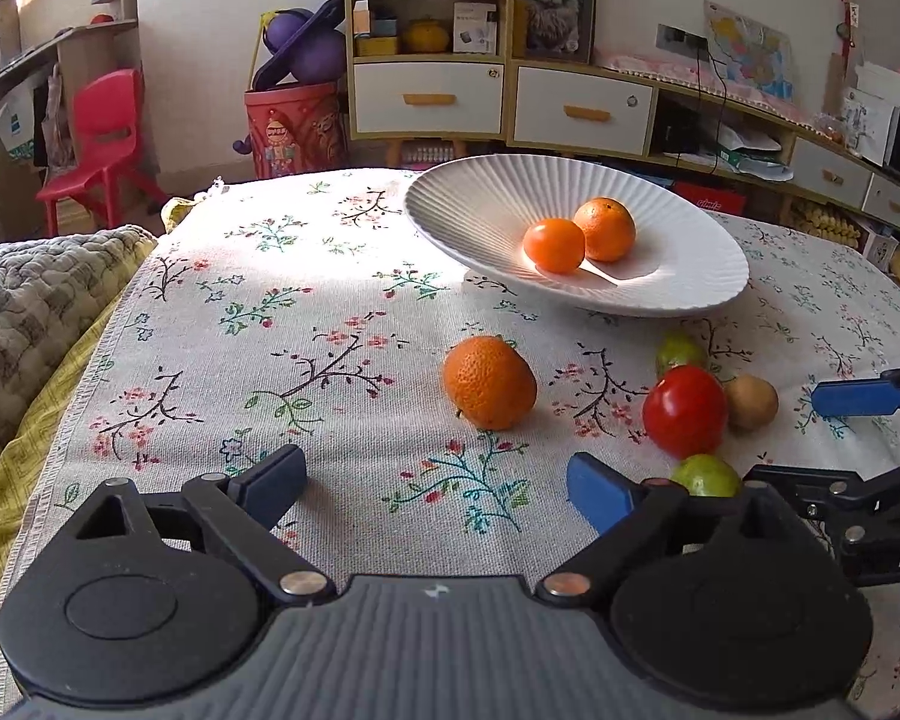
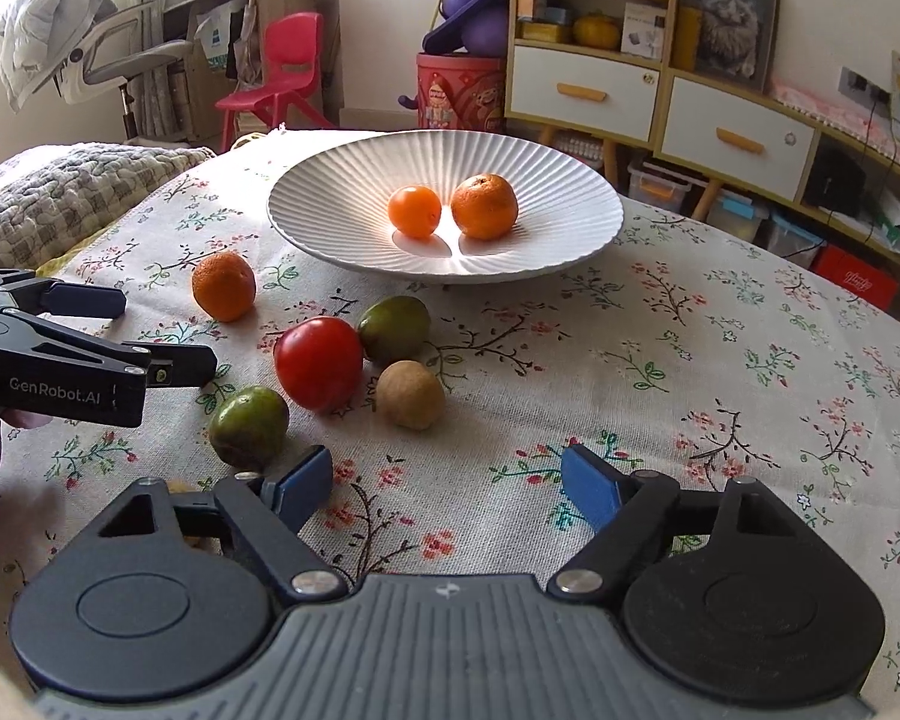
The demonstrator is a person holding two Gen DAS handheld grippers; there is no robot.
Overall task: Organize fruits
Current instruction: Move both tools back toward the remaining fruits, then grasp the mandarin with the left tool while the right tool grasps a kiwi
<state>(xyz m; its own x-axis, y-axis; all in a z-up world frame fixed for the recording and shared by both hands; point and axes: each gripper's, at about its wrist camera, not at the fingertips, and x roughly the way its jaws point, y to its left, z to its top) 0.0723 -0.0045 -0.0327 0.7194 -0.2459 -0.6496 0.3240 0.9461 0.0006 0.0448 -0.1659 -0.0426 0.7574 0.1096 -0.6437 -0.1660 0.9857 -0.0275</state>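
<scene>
A white ribbed plate [image 1: 678, 294] [image 2: 342, 246] on the floral tablecloth holds two oranges [image 1: 579, 237] [image 2: 450, 210]. In front of it lie a loose orange [image 1: 489, 383] [image 2: 224, 286], a red tomato [image 1: 684, 411] [image 2: 318, 363], two green fruits [image 1: 707, 476] [image 2: 393, 329] [image 2: 249, 426] and a brown kiwi [image 1: 750, 402] [image 2: 410, 394]. My left gripper [image 1: 438, 489] is open and empty, just short of the loose orange. My right gripper [image 2: 447, 486] is open and empty, short of the kiwi. The left gripper also shows at the left of the right wrist view [image 2: 150, 330].
A quilted grey blanket [image 1: 24, 306] [image 2: 78, 192] lies at the table's left edge. Behind the table stand a shelf unit with drawers [image 1: 429, 96], a red bin [image 1: 294, 126] and a red chair [image 1: 99, 138].
</scene>
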